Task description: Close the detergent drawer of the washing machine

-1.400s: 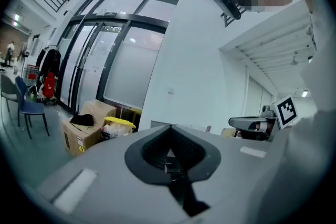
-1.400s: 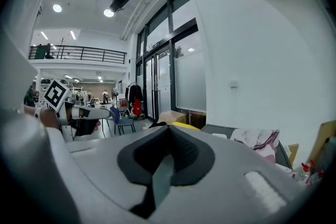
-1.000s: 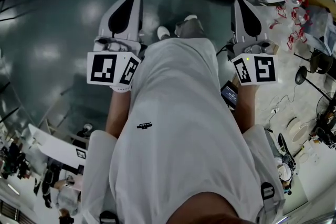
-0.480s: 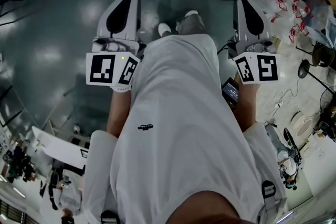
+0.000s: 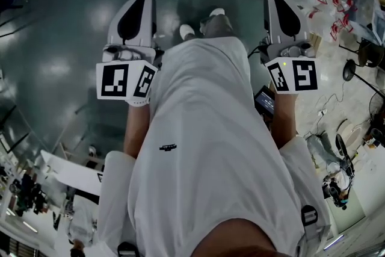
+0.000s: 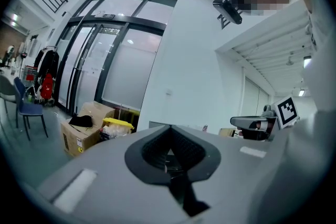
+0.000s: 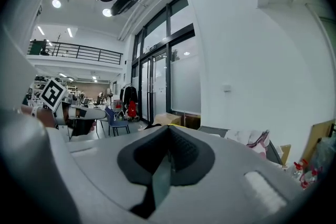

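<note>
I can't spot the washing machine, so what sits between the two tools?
In the head view, only the person's white-shirted torso lies between the left tool and the right tool.

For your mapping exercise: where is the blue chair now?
In the left gripper view, the blue chair stands at the far left, to the left of the cardboard box.

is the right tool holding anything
No, the right tool has its jaws pressed together with nothing between them.
</note>
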